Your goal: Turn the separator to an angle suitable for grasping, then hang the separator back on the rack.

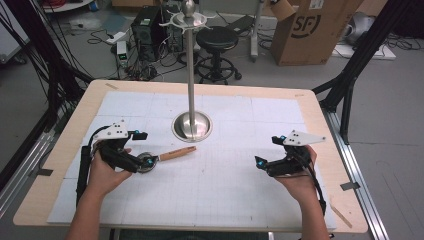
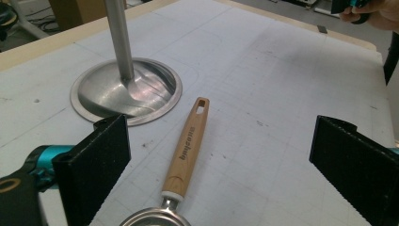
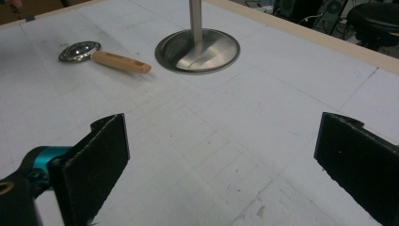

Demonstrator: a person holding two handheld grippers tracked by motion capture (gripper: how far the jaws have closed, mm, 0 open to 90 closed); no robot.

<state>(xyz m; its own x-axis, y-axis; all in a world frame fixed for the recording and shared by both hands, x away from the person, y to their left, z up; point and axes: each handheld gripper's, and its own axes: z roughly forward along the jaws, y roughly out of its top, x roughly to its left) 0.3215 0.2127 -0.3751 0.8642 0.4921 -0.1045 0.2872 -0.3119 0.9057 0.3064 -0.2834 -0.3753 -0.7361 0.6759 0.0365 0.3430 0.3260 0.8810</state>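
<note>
Over on the left, the left gripper (image 1: 142, 161) sits with jaws wide apart and nothing pinched, the small strainer (image 1: 165, 157) lying flat between them, wooden handle pointing toward the steel stand (image 1: 191, 125) at mid-table. Open white mat (image 1: 220, 185) stretches rightward, only the stand's base and pole in the way. The right gripper (image 1: 264, 165) is also spread, empty, near the table's right edge.

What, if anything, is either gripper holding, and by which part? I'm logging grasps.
Nothing is held. The left gripper stands open over the wooden-handled metal strainer, not touching it; the right gripper is open too.
</note>
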